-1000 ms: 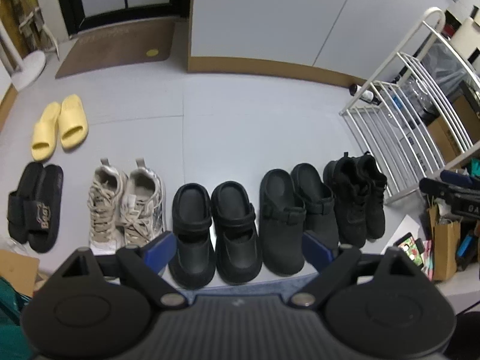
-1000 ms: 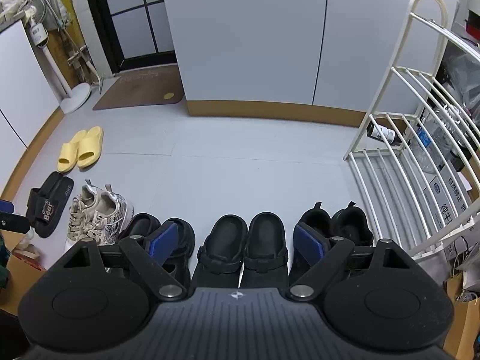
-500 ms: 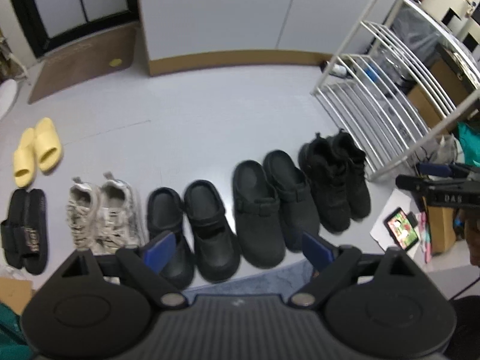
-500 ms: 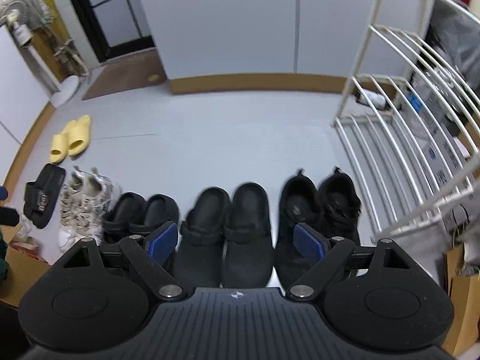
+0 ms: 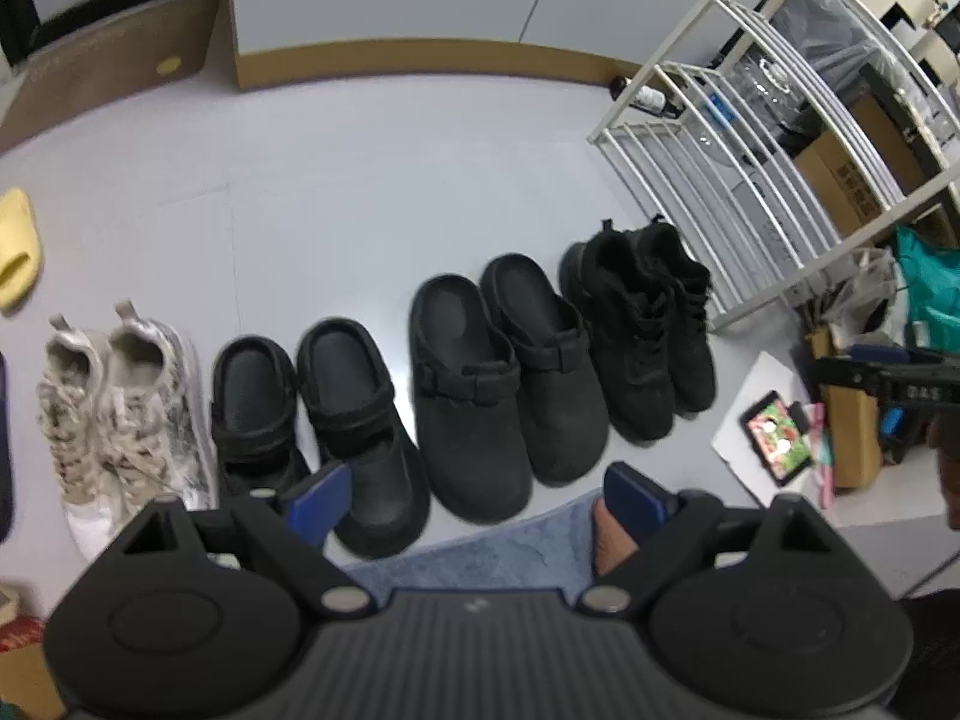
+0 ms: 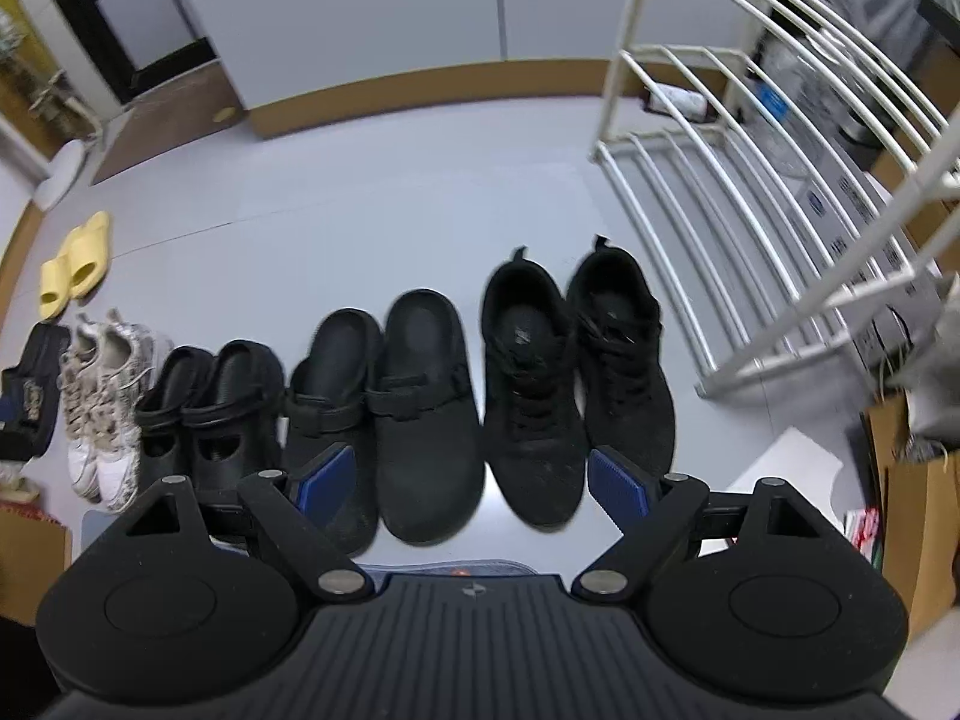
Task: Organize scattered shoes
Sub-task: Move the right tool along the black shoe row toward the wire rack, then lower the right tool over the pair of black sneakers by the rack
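Here, in the left wrist view, the left gripper hangs with jaws wide apart and empty above a floor-row of beige sneakers, black clogs, black mules and black sneakers. "DAS" reads on a black tool at right; a phone lies below it.

The right wrist view alone shows both yellow slides and a black slide with unreadable lettering; the right gripper gapes empty beside the white rack.

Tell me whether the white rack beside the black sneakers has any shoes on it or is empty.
Empty of shoes as far as shown. The white rack's visible bars are bare; the black sneakers sit on the floor beside it. Its upper tiers are cut off.
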`<state>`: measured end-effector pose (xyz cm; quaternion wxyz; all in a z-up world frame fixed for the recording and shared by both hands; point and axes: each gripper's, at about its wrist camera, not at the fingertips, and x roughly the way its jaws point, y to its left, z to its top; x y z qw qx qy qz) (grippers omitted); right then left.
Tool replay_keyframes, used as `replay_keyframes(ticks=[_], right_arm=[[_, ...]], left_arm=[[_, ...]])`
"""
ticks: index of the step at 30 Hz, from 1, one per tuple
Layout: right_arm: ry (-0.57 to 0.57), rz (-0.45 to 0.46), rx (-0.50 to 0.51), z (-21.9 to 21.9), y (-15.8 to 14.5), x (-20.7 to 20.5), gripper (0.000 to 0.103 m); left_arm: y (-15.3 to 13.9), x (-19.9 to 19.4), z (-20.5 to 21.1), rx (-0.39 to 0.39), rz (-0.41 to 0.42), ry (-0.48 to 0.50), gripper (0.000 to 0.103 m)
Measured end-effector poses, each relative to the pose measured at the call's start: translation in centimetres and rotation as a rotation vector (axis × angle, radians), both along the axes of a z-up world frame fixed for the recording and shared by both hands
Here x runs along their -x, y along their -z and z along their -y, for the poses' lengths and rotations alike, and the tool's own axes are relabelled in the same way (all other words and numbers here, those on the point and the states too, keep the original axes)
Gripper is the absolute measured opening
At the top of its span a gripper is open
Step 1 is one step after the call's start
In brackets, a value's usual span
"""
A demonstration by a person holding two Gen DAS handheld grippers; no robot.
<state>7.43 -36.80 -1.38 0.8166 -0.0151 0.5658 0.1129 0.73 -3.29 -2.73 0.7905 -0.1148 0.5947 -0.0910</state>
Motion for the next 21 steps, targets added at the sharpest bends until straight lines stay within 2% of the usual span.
replay_keyframes(ticks=[5,13,21], right_arm=[[-0.021,-0.012,0.035,-0.9,0.7,-0.1,0.088],[-0.068,-0.037,0.070,-3.2,1.8,0.1,0.089],[-0.132,-0.054,0.076,-5.4,2.5,-0.5,0.092]], left_arm=[[-0.8,0.0,-1.1,0.011,0.027,0.000,0.094],[2.3,0.5,-3.4,-0.048,-0.065,0.000,0.096],[3.4,0.5,-7.2,-0.079,-0.090,-0.074,0.096]])
